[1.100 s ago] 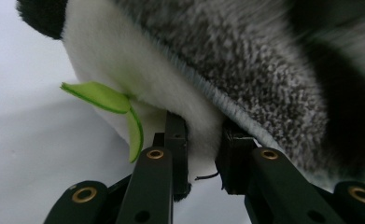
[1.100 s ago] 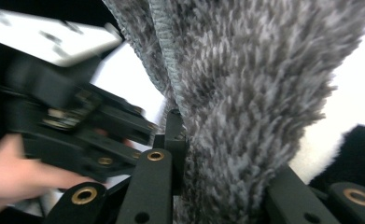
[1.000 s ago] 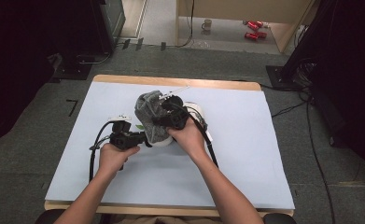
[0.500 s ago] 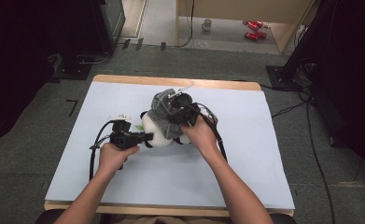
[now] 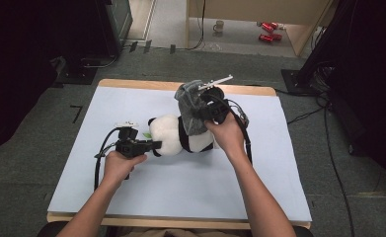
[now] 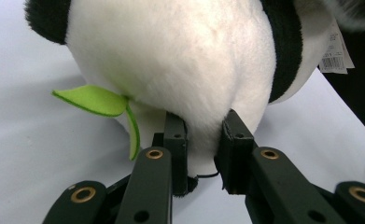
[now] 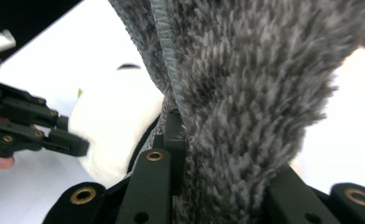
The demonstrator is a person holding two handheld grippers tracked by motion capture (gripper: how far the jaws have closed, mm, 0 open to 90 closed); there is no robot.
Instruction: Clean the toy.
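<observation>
A black-and-white panda plush (image 5: 168,139) lies on the pale mat (image 5: 131,197) at mid-table. My left gripper (image 5: 153,145) is shut on a fold of its white fur (image 6: 171,60), jaws pinching from below (image 6: 203,135). A green felt leaf (image 6: 94,100) sticks out beside the left jaw. A grey fuzzy cloth (image 5: 190,111) hangs over the panda's back half, lifted by my right gripper (image 5: 204,111), which is shut on it. In the right gripper view the cloth (image 7: 245,93) fills the jaws (image 7: 217,140), with the panda (image 7: 115,121) and the left gripper (image 7: 73,142) beyond.
A white label (image 6: 334,51) hangs from the panda's far side. Cables (image 5: 99,163) trail from both grippers across the mat. Beyond the table's wooden far edge (image 5: 131,83) are a mug (image 5: 219,24) and red cans (image 5: 267,30) on the floor, with dark equipment at both sides.
My right gripper has moved right and up with the grey cloth, uncovering the panda's white head and body. The left gripper has stayed put on the plush.
</observation>
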